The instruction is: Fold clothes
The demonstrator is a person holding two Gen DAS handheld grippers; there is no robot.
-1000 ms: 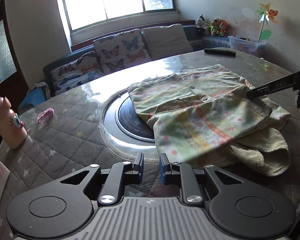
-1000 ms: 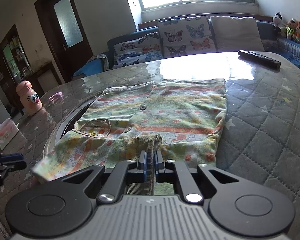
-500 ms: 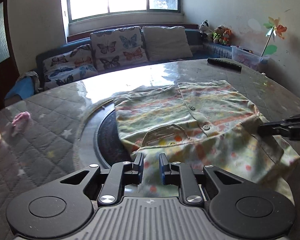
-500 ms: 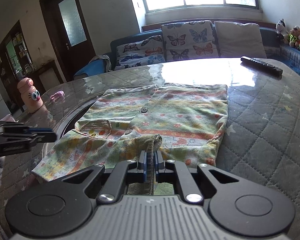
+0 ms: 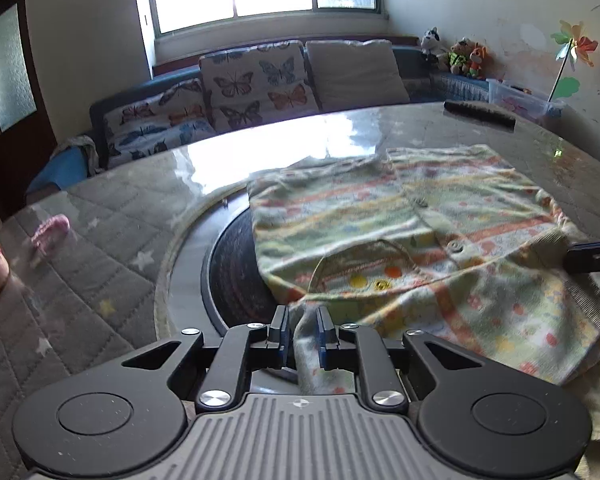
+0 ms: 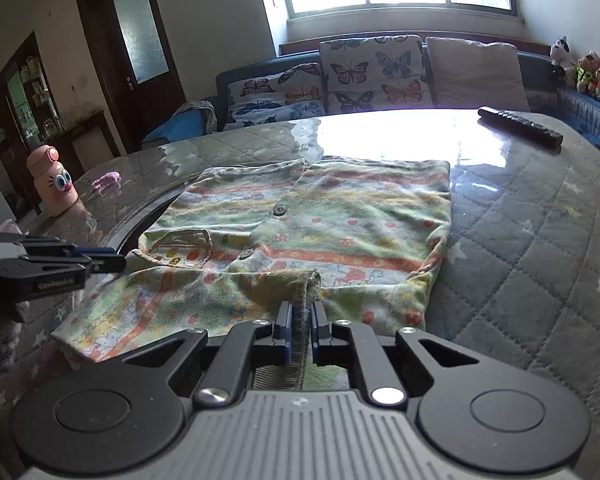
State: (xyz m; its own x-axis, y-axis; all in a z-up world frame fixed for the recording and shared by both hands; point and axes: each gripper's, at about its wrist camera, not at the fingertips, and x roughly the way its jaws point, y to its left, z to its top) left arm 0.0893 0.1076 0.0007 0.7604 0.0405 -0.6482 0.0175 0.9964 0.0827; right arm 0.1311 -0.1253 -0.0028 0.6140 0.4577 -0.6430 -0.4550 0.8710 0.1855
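Note:
A child's striped, flower-print top (image 5: 420,232) (image 6: 360,220) with buttons and a chest pocket lies spread on the table, its near part folded over. My right gripper (image 6: 300,320) is shut on a ribbed fold of the top's near edge. In the left wrist view the right gripper (image 5: 592,254) comes in from the right with that fold in it. My left gripper (image 5: 302,330) is at the top's near left corner. A bunch of fabric sits between its narrowly parted fingers and touches the right pad, with a slit left at the other. In the right wrist view the left gripper (image 6: 112,264) reaches in from the left.
The round table (image 5: 100,280) has a quilted grey cover under glass and a dark turntable disc (image 5: 232,272) partly under the top. A black remote (image 6: 520,128) lies far right, a pink face bottle (image 6: 54,184) and a small pink item (image 6: 108,180) far left. A sofa stands behind.
My left gripper has moved in to the top's near left corner, and fabric now sits between its fingers, which stand slightly narrower. The right gripper kept still, holding its fold.

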